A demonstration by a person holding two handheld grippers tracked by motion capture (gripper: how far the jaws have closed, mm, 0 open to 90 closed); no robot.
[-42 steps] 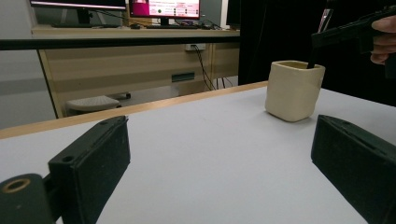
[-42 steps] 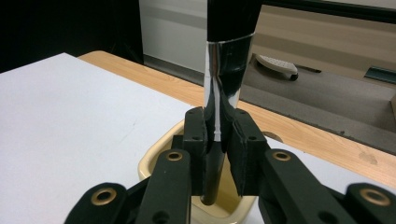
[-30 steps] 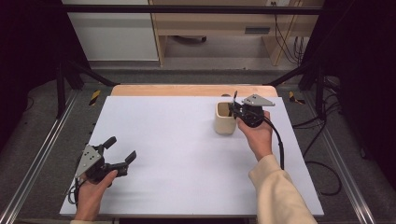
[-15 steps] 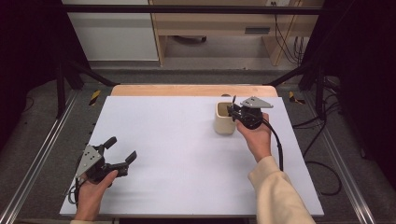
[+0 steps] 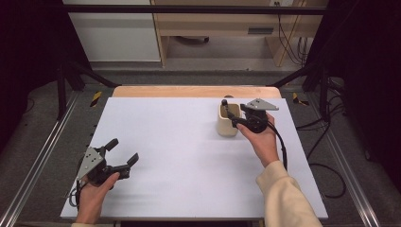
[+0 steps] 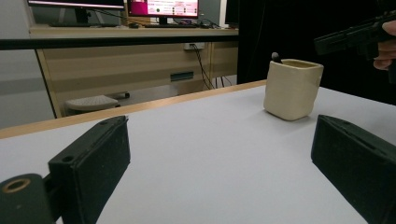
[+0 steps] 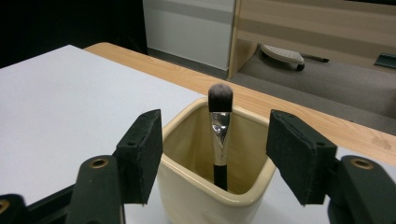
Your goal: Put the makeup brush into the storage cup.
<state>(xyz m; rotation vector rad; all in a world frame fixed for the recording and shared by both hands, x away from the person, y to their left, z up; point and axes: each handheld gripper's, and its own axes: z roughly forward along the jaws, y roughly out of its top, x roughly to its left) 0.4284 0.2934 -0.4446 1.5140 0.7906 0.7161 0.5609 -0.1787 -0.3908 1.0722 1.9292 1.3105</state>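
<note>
Fingers point(image 7: 140, 154) of right gripper point(image 7: 219, 158) now spread around brush point(image 7: 220, 130)

We found the cream square ceramic cup point(image 5: 228, 124) standing on the white table sheet point(image 5: 189, 142), toward its far right. The black-handled makeup brush point(image 7: 219, 135) stood in the cup, leaning against its far wall, bristles above the rim. The right gripper point(image 5: 232, 115) hung just over the cup's right edge, its 2 jaws spread either side. The left gripper point(image 5: 124, 152) sat near the front left corner, well apart.
</note>
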